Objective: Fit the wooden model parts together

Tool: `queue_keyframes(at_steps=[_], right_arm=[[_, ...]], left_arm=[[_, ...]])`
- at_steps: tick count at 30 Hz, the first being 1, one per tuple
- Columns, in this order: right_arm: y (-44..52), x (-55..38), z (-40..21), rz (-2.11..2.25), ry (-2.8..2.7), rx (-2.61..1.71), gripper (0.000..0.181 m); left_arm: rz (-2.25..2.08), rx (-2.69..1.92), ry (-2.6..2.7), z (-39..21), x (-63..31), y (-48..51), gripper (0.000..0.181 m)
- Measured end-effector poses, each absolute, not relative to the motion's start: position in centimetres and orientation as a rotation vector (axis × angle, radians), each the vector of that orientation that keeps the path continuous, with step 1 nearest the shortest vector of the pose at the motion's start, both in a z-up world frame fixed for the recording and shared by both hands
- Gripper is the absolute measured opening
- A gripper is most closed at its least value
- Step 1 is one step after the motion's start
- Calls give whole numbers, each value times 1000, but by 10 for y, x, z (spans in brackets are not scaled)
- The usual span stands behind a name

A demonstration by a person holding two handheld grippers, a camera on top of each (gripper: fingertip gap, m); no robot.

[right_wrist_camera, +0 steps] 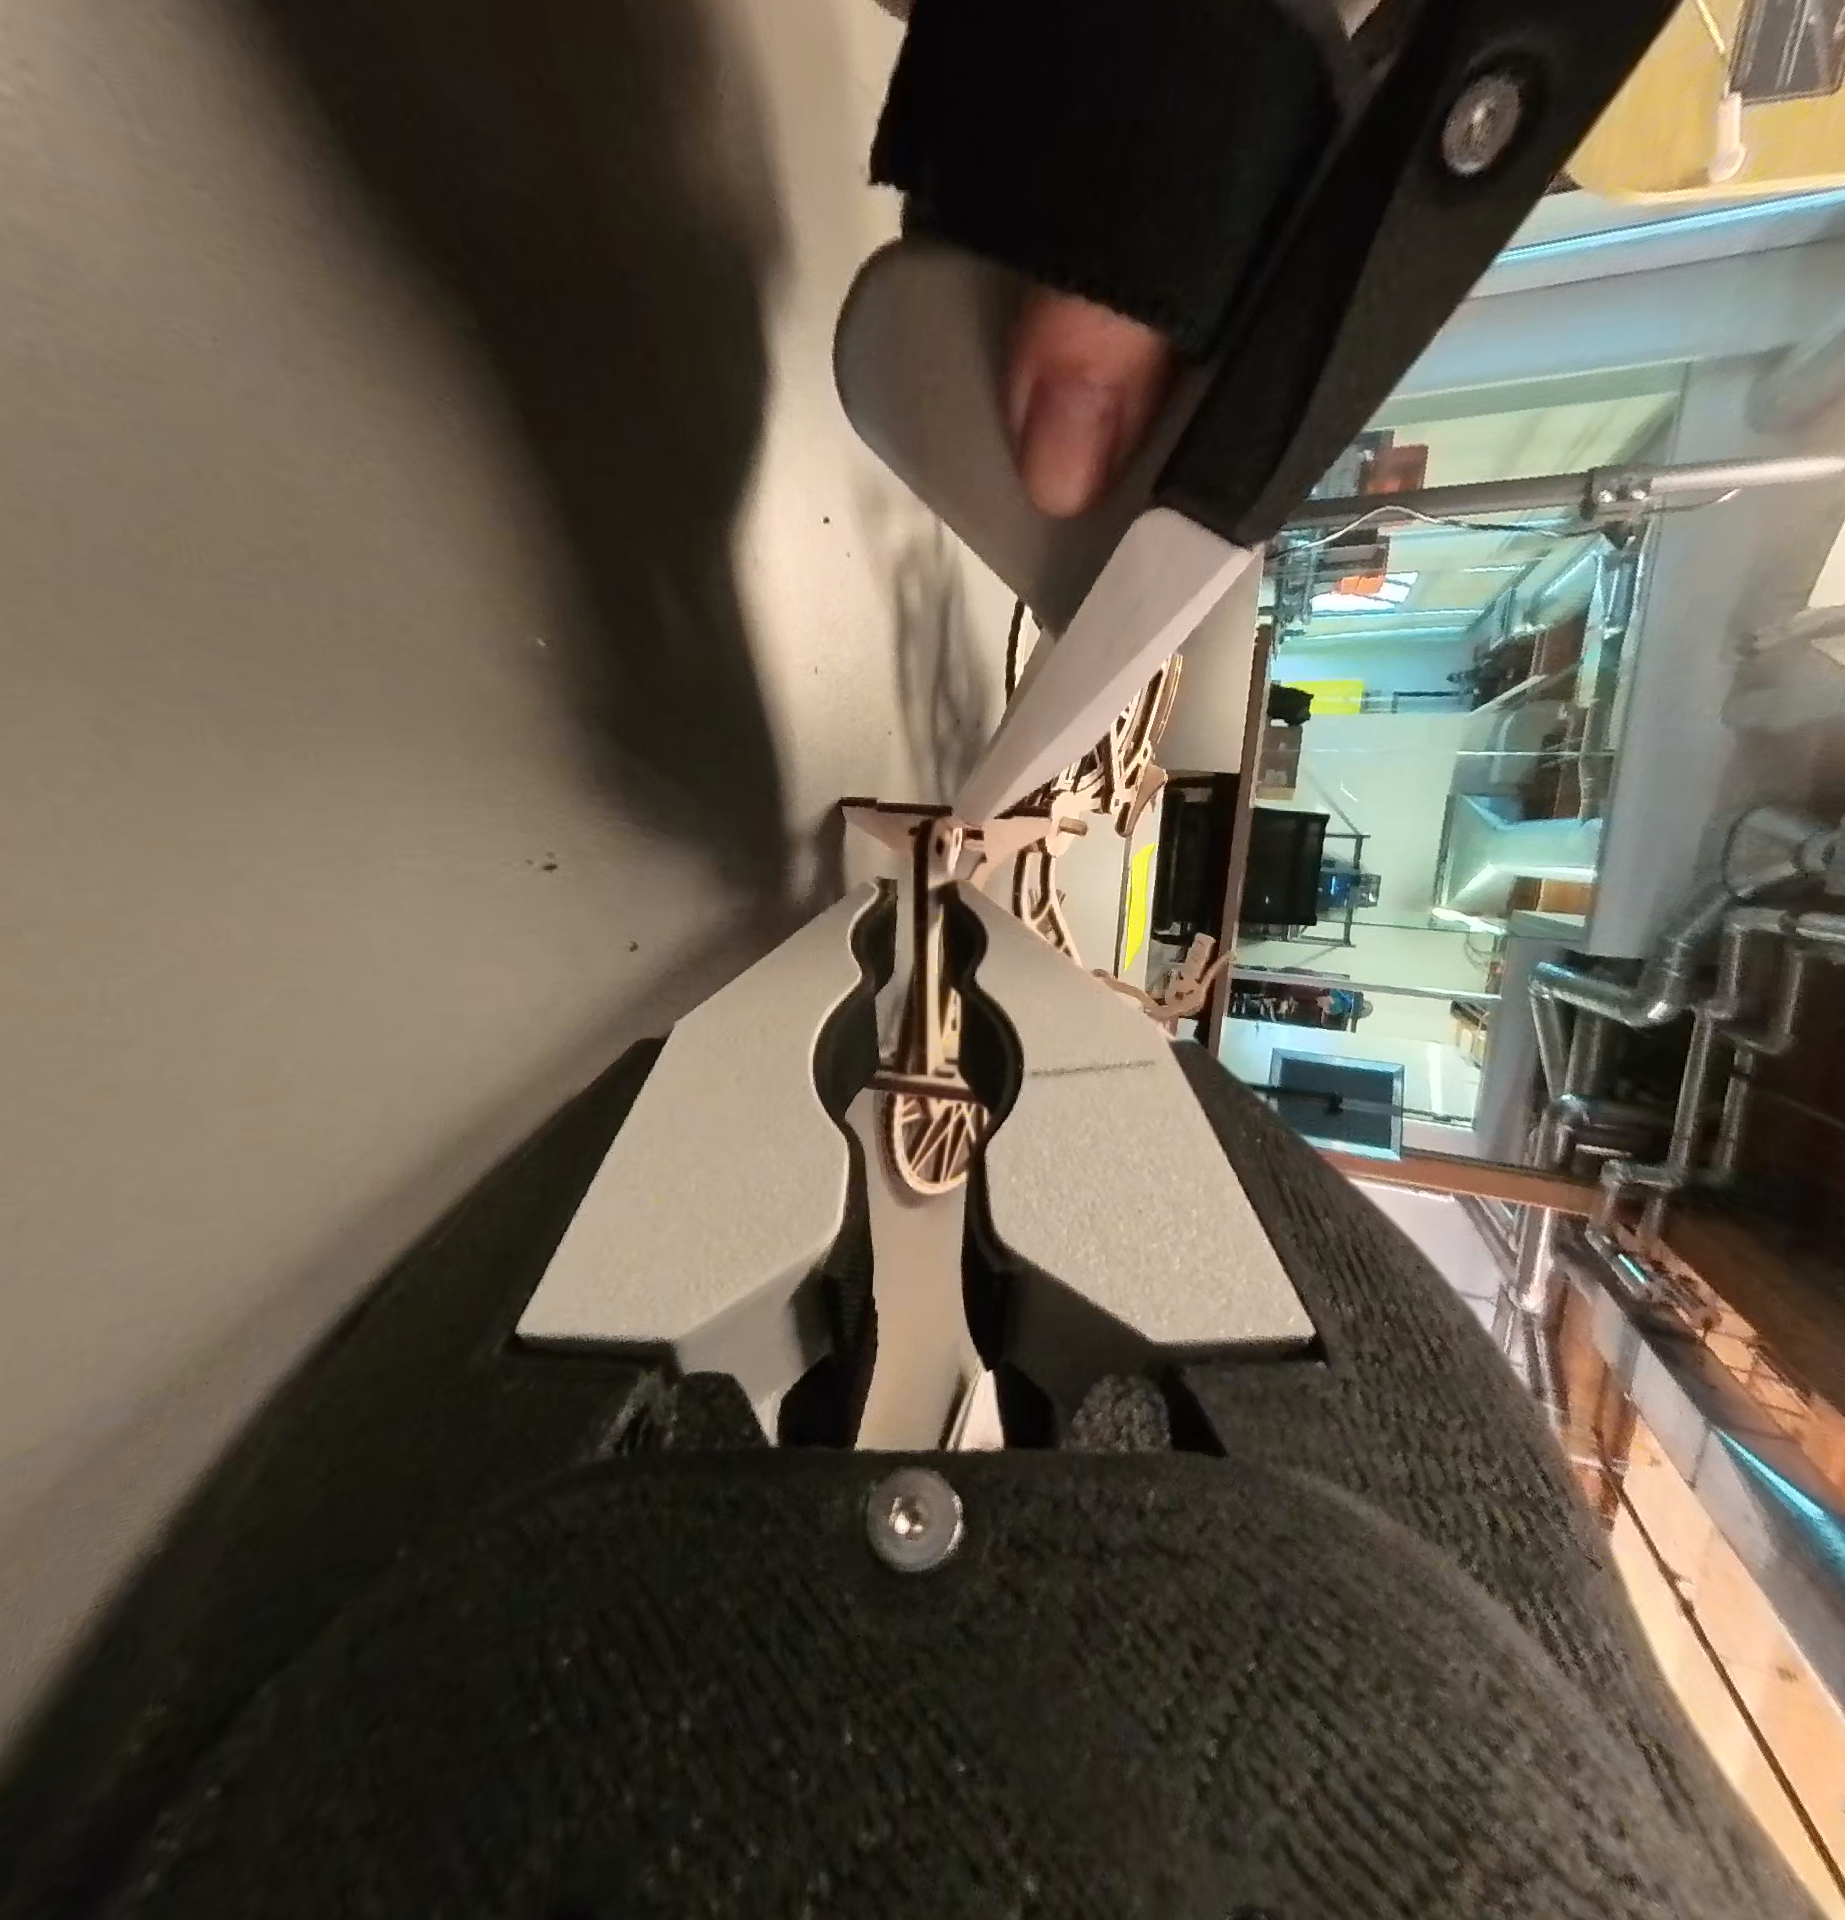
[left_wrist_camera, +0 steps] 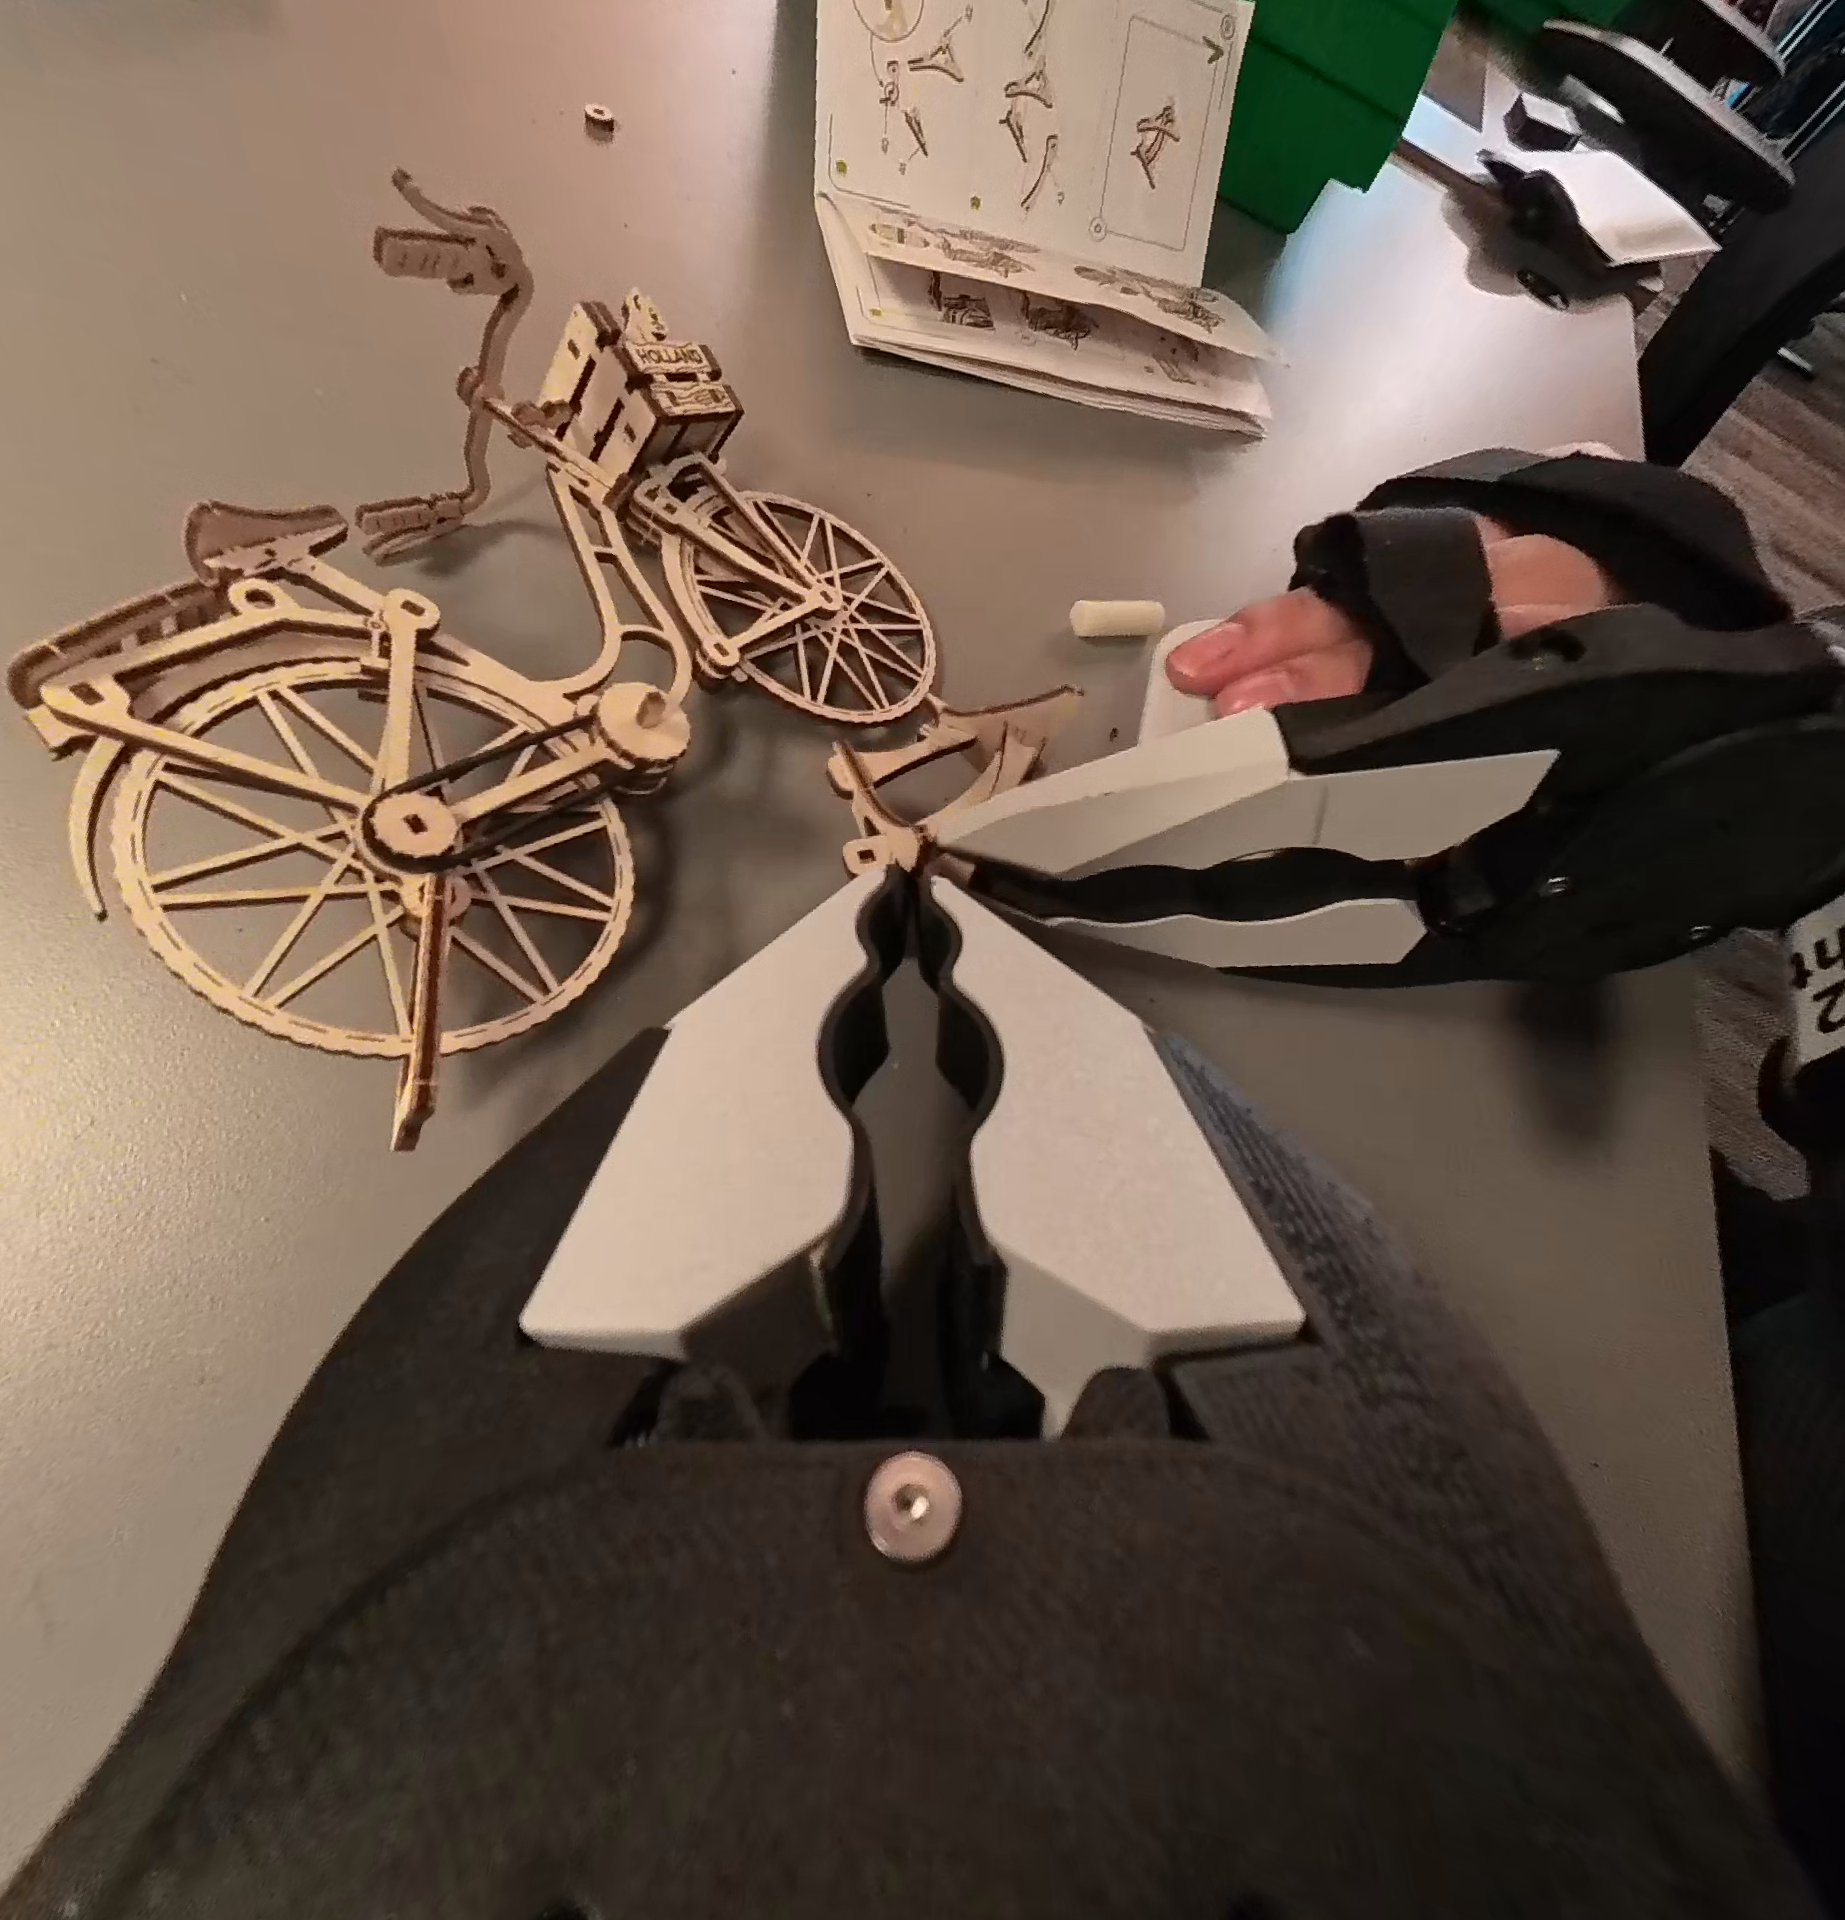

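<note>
Left claw (left_wrist_camera: 913, 883) | tips pinch wooden part (left_wrist_camera: 939, 774) | right claw (left_wrist_camera: 959, 857) alongside

From my remote station, I see a pale laser-cut wooden bicycle model (left_wrist_camera: 378, 748) with dark scorched edges lying on a smooth matt grey table (left_wrist_camera: 170, 1195). My left gripper (left_wrist_camera: 913, 883) shows matt grey plastic fingers (left_wrist_camera: 731, 1122), a coarse black body and a shiny metal screw (left_wrist_camera: 911, 1521). A paper instruction booklet (left_wrist_camera: 1032, 208) lies nearby.

Soft indoor light, fisheye edges, slight blur
</note>
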State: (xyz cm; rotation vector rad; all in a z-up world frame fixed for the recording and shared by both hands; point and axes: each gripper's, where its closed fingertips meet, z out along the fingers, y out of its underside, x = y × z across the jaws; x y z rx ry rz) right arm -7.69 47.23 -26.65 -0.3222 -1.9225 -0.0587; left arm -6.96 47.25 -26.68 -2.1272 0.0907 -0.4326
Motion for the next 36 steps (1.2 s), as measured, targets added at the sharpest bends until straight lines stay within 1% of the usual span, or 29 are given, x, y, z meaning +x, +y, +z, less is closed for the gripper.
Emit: queue_keyframes(at_steps=[2, 11, 24, 30, 36], right_arm=[[473, -77, -265, -64, -1910, -314, 1], [477, -80, -261, -55, -1886, -377, 0], [479, -82, -263, -62, -1878, -427, 0], [475, -81, -265, -37, -1903, -376, 0], [471, -79, -267, 0, -1919, -343, 6]], left_arm=[[-429, -2128, 92, -267, -69, 473, 1], [-425, -2130, 95, -267, -69, 473, 1], [-442, -2130, 89, -267, -68, 473, 1], [-445, -2128, 86, -267, -69, 473, 1], [-442, -2128, 86, -267, -70, 473, 1]])
